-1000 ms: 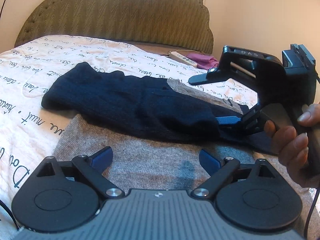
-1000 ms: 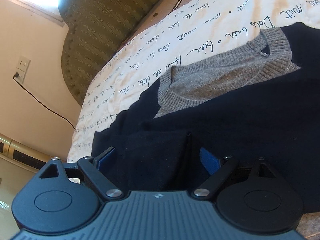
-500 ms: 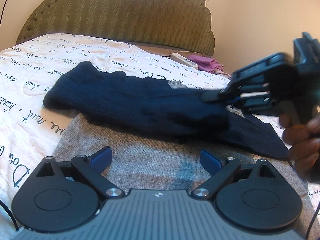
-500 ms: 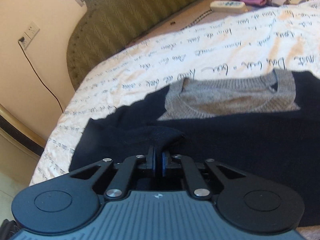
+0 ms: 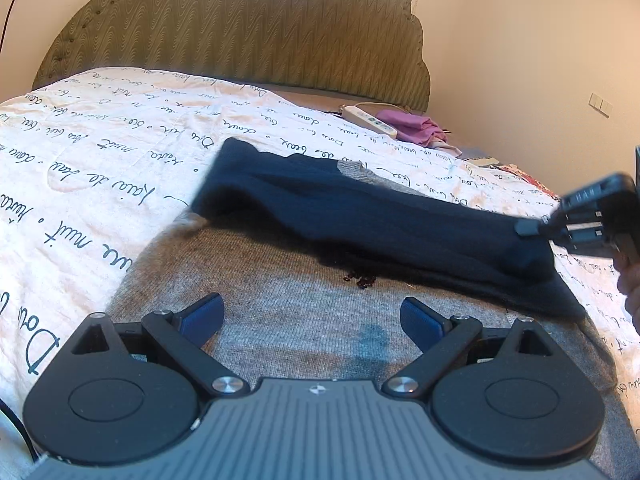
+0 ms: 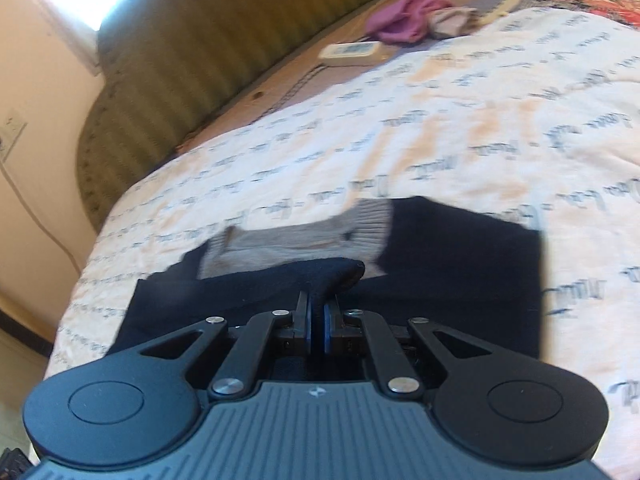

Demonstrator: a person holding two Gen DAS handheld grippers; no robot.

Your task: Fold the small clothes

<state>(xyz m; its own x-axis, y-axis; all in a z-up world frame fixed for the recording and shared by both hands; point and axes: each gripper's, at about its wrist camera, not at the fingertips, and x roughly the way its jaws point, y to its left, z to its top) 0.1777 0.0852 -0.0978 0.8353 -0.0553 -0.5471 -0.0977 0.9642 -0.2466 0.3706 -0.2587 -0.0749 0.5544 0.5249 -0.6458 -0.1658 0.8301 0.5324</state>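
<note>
Right gripper: jaws pinched on a fold of the navy garment, lifting its right end, likely to carry it across for a fold.
Left gripper: jaws wide apart, holding nothing, hovering low over the grey sweater, probably ready to pin or catch cloth.
Navy garment: lies across the sweater's far part on the quilt, beyond the left gripper, its right end at the right gripper.
Grey sweater: spread flat beneath, collar showing at the far side.
</note>
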